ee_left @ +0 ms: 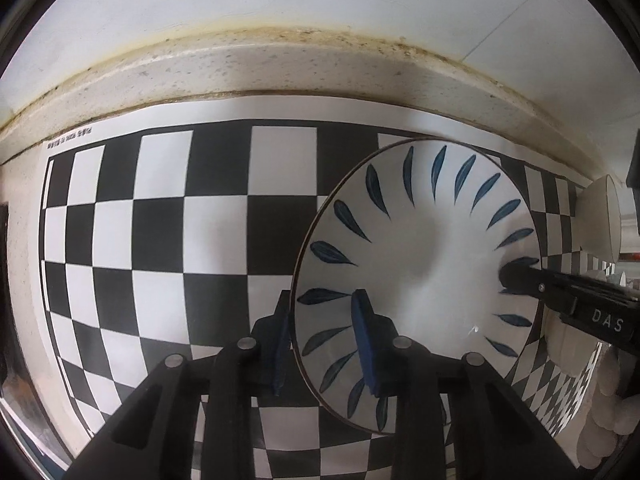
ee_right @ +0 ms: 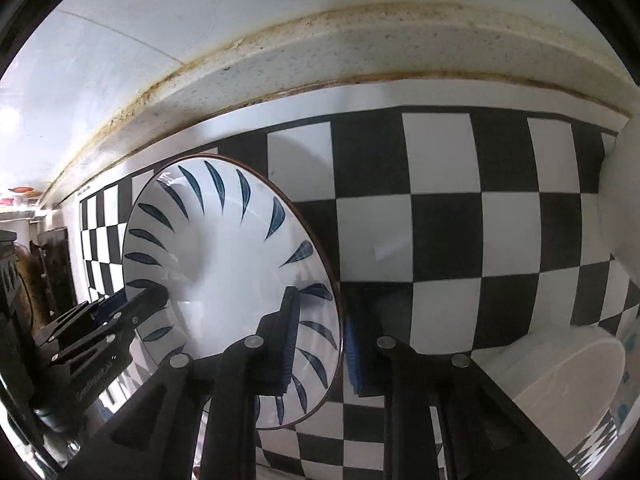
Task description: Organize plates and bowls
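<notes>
A white bowl with blue leaf marks [ee_left: 420, 264] is held over the checkerboard mat [ee_left: 160, 240]. My left gripper [ee_left: 320, 344] is shut on its left rim, one blue pad inside, one outside. My right gripper [ee_right: 320, 348] is shut on the bowl's right rim [ee_right: 224, 264], one finger inside, the blue pad outside. The right gripper's finger [ee_left: 560, 292] shows at the bowl's far rim in the left wrist view. The left gripper's fingers [ee_right: 120, 316] show at the rim in the right wrist view.
A plain white bowl [ee_right: 560, 380] sits at the lower right, another white dish [ee_right: 620, 200] at the right edge. A white bowl [ee_left: 600, 220] stands on edge at the right. A speckled counter ledge [ee_left: 280, 72] and white wall run behind the mat.
</notes>
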`<state>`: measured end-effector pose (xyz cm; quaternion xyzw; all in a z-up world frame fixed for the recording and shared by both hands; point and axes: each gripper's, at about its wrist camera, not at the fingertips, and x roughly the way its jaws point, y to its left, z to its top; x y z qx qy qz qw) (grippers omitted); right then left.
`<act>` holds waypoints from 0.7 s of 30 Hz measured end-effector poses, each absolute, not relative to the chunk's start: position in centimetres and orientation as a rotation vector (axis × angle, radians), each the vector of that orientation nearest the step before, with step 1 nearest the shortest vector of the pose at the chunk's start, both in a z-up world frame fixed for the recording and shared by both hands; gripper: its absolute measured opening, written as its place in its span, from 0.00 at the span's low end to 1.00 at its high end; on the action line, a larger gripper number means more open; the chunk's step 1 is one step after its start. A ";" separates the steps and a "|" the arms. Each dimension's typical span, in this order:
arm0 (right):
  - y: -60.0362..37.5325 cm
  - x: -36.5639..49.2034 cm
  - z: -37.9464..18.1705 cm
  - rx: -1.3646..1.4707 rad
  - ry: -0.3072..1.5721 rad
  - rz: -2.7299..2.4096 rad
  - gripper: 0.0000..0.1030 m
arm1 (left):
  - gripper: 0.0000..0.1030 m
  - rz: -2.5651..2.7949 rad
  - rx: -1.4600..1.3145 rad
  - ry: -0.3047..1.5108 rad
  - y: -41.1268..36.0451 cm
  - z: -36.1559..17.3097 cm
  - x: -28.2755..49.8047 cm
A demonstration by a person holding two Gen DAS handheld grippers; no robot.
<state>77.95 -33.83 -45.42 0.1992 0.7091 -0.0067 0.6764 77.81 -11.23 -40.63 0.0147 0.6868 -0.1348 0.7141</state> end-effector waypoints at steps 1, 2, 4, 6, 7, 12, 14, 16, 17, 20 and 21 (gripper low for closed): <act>-33.8 77.7 -45.1 0.449 1.590 -0.009 0.19 | 0.25 -0.296 0.026 1.519 -11.0 -40.5 77.8; -33.8 77.6 -44.9 0.450 1.586 -0.006 0.18 | 0.25 -0.294 0.024 1.517 -11.0 -40.4 77.7; -33.6 77.1 -44.2 0.440 1.576 0.001 0.17 | 0.25 -0.292 0.024 1.506 -10.9 -39.9 77.6; -33.2 76.8 -43.4 0.429 1.565 0.011 0.17 | 0.25 -0.285 0.037 1.490 -11.0 -39.2 77.1; -33.2 76.5 -42.9 0.426 1.560 0.017 0.17 | 0.25 -0.283 0.039 1.483 -11.0 -38.7 76.8; -32.4 74.8 -39.8 0.418 1.510 0.048 0.17 | 0.25 -0.285 0.042 1.443 -10.7 -35.6 75.2; -32.1 73.6 -38.1 0.408 1.486 0.064 0.17 | 0.25 -0.290 0.041 1.422 -10.5 -34.0 74.1; -32.0 72.4 -36.9 0.406 1.471 0.073 0.17 | 0.25 -0.306 0.037 1.401 -10.3 -32.8 73.1; -31.9 71.4 -35.9 0.410 1.458 0.082 0.16 | 0.25 -0.310 0.036 1.394 -10.1 -32.1 72.6; -31.6 69.3 -34.1 0.406 1.440 0.096 0.16 | 0.25 -0.319 0.047 1.374 -9.7 -30.2 70.6; -31.5 68.3 -33.5 0.401 1.432 0.100 0.16 | 0.25 -0.321 0.059 1.370 -9.4 -29.9 69.8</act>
